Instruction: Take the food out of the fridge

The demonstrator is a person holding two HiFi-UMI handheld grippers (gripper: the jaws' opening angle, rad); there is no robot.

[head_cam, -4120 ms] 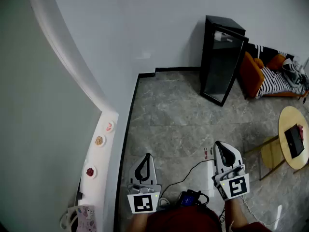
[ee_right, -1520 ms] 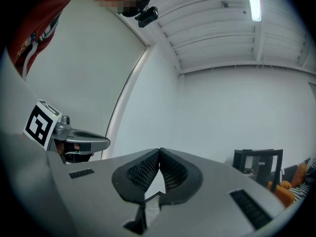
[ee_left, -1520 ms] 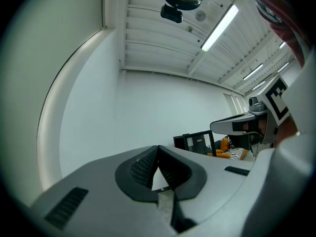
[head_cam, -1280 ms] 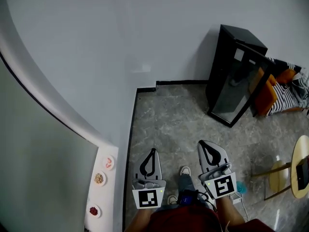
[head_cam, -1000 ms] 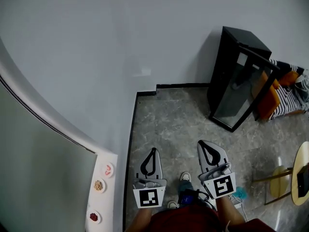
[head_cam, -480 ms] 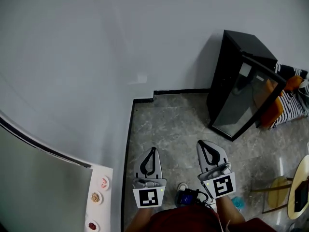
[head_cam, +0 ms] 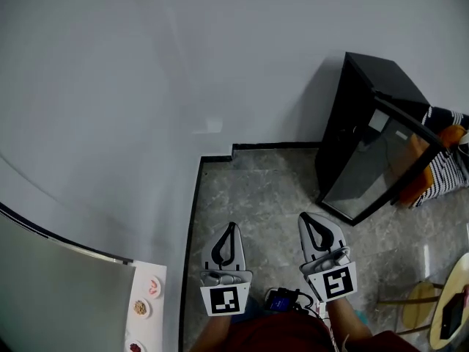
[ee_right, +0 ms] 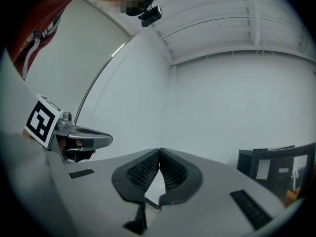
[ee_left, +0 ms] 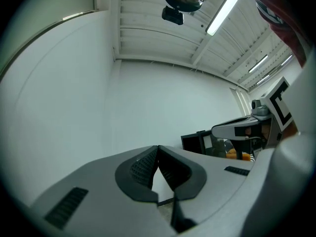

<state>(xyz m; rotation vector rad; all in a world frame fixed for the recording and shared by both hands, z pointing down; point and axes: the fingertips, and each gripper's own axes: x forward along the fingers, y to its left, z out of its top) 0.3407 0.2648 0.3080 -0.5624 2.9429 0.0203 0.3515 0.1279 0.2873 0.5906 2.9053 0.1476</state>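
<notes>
Since a few seconds ago the black fridge (head_cam: 343,134) at far right has grown larger in the head view, and the white ledge (head_cam: 152,327) with its 3 small dishes (head_cam: 140,308) has slid to the near-left corner. This is judged to be the approach phase, with both tools well apart from the fridge. The left gripper (head_cam: 231,229) and right gripper (head_cam: 314,222) are clenched tip to tip on nothing, side by side. The fridge is a tall matt box with a glossy, reflective glass door (head_cam: 381,169), and the food behind it cannot be made out; the floor (head_cam: 256,189) is grey veined stone tile.
</notes>
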